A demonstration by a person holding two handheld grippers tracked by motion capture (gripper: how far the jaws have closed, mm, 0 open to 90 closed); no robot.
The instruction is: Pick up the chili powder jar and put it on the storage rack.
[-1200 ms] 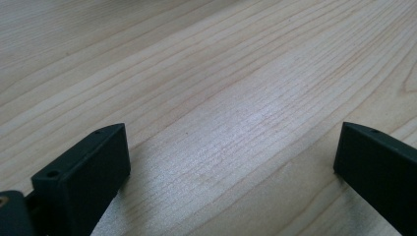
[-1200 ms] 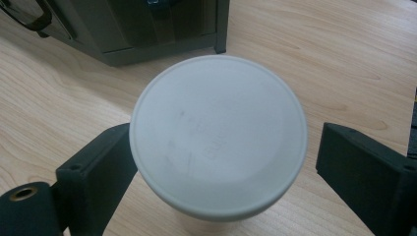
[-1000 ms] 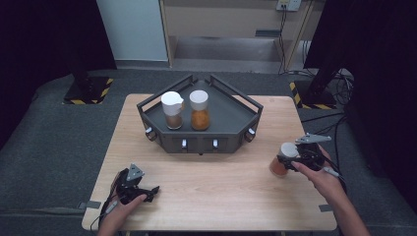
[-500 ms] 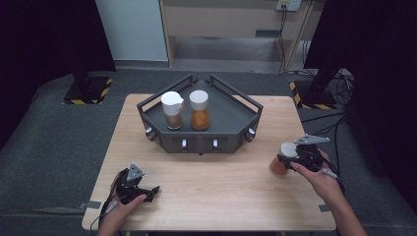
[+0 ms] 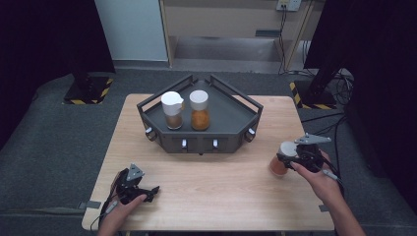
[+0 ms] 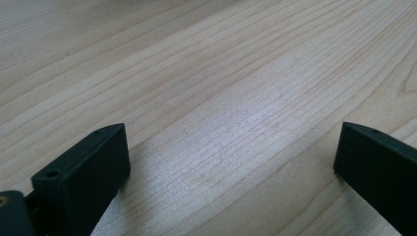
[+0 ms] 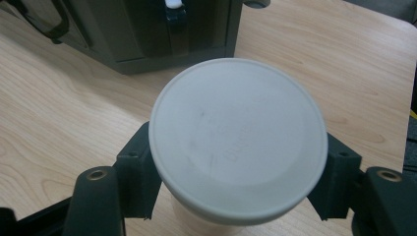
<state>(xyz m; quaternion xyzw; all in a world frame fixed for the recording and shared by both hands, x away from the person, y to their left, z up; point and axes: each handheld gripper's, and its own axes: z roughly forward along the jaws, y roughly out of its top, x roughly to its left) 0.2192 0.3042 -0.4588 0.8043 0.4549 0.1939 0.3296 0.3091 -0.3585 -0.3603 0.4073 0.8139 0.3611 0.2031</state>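
A dark grey angular tray (image 5: 231, 115) stands at the table's far middle and holds two white-lidded jars, one with brown contents (image 5: 172, 110) and one with orange contents (image 5: 199, 110). A third jar (image 5: 281, 159) with a white lid (image 7: 238, 139) and orange contents is at the table's right, and my right gripper (image 5: 290, 158) is shut on it just under the lid. My left gripper (image 5: 147, 192) rests low at the front left, jaws wide open over bare wood (image 6: 221, 123), holding nothing.
The tray's front wall (image 7: 162, 34) with its small white knobs lies just beyond the held jar. The wooden table (image 5: 206, 187) ends close behind both hands. Dark floor and stands with striped bases surround it.
The right gripper with the jar has shifted slightly toward the table's near right. The left gripper has stayed still.
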